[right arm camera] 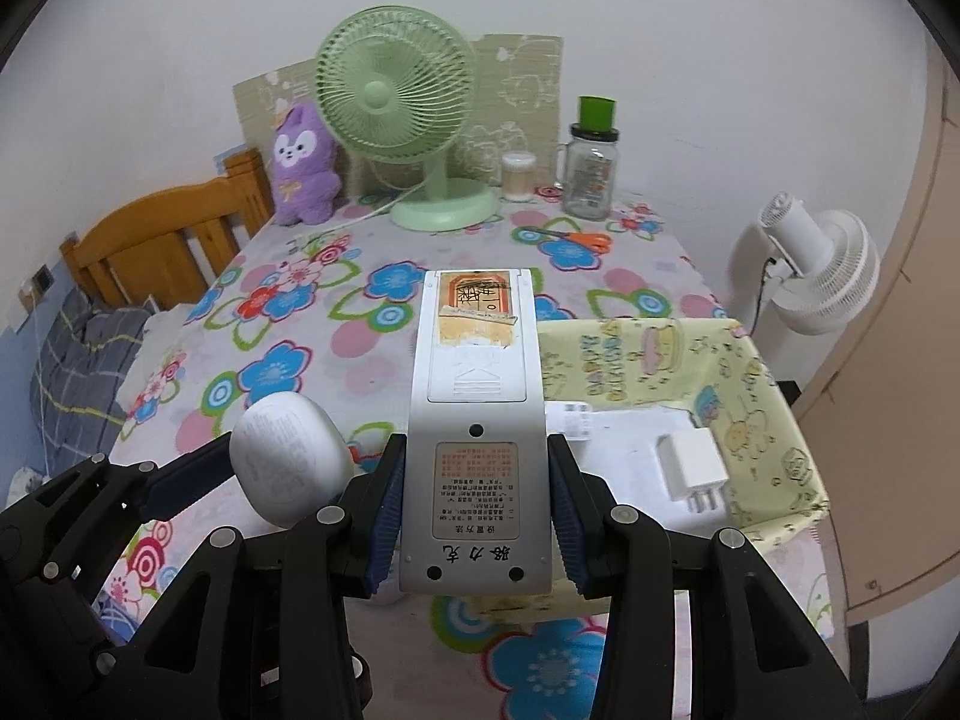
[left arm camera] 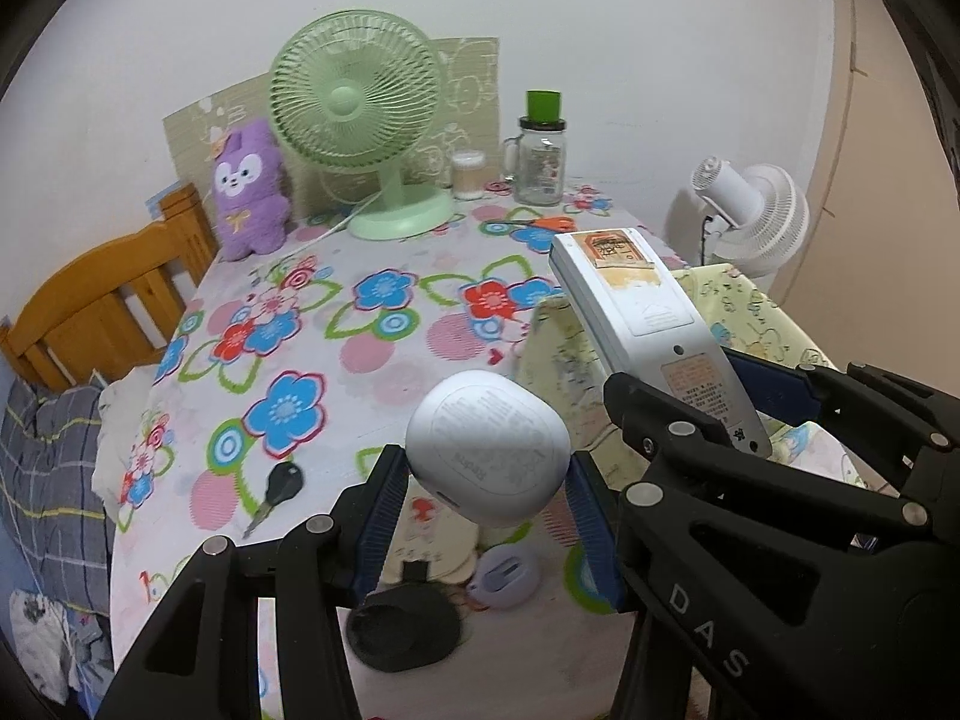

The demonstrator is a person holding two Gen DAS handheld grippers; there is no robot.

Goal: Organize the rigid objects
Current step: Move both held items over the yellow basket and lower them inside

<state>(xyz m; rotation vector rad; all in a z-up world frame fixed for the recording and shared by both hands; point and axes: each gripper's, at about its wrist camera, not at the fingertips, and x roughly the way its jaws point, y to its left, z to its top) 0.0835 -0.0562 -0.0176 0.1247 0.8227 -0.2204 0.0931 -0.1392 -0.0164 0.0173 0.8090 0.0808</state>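
Both tongs are carrying: the left gripper pinches a rounded white plastic earbud case, the right gripper a long white plastic remote, each needing release into the yellow printed fabric bin at three o'clock.

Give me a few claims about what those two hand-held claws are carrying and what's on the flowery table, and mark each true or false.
1. The left gripper holds a white earbuds case between its fingers. True.
2. The right gripper is empty. False: it clamps a white remote control.
3. A white charger plug lies inside the yellow fabric bin. True.
4. The key lies in the bin. False: it rests on the tablecloth.
5. The green fan stands at the table's back. True.
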